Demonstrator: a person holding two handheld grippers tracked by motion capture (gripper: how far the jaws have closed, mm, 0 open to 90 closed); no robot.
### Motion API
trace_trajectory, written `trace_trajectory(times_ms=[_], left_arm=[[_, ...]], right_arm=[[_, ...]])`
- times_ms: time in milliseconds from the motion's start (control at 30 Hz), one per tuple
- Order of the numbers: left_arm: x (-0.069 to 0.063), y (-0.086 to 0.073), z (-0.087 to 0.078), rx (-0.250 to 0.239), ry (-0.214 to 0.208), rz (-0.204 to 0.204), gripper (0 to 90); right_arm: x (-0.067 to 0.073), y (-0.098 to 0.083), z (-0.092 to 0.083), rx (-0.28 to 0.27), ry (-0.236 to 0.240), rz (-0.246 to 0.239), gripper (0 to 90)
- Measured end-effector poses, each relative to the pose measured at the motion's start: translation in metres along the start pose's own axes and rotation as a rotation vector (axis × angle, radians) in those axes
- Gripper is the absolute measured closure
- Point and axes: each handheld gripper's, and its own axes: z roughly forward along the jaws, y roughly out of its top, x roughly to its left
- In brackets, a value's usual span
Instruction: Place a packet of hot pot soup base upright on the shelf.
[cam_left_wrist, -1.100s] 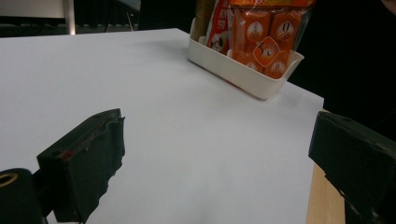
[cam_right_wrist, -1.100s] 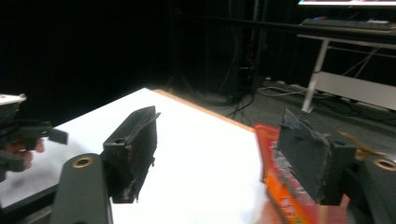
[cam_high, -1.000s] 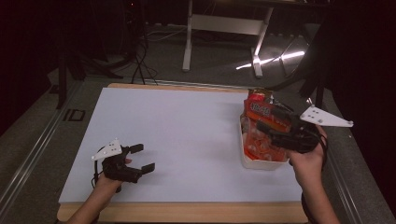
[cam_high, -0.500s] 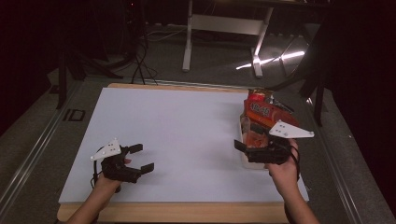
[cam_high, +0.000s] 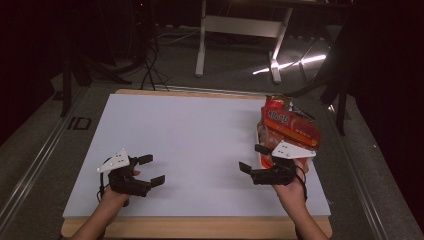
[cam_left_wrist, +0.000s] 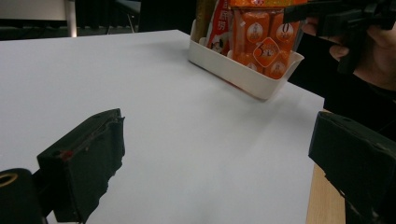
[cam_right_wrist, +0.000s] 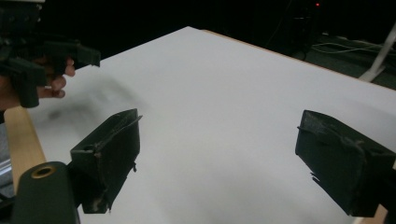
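Black jaws of right gripper and left gripper wide apart, empty.

The room was dim and the white table sheet was the brightest area, lit evenly from above. In the high view a streak of glare lay on the floor at one o'clock, and the edges sank into black. Both gripper views were soft and grainy, with a blurred shadow at nine o'clock in the right one.
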Motion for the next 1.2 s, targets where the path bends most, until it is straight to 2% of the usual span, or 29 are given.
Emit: trace_trajectory(times_ms=[233,433,533,767,933,1200], left_arm=[[-0.001,0.0,0.001,0.005,-0.006,0.002,4.1],[-0.001,0.0,0.0,0.006,-0.008,0.003,4.1],[-0.001,-0.001,0.0,0.006,-0.008,0.0,4.1],[-0.001,-0.002,0.003,0.014,-0.019,0.001,4.1],[-0.001,-0.002,0.003,0.016,-0.018,0.004,4.1],[0.0,-0.005,0.006,0.023,-0.025,0.001,4.1]], right_arm=[[0.004,-0.013,0.007,0.031,0.032,-0.019,13.7],[0.007,-0.024,0.012,0.087,0.061,-0.038,13.3],[0.008,-0.029,0.016,0.131,0.063,-0.047,12.9],[0.009,-0.04,0.021,0.187,0.077,-0.062,13.0],[0.009,-0.048,0.022,0.23,0.096,-0.072,13.1],[0.007,-0.059,0.015,0.258,0.123,-0.058,13.1]])
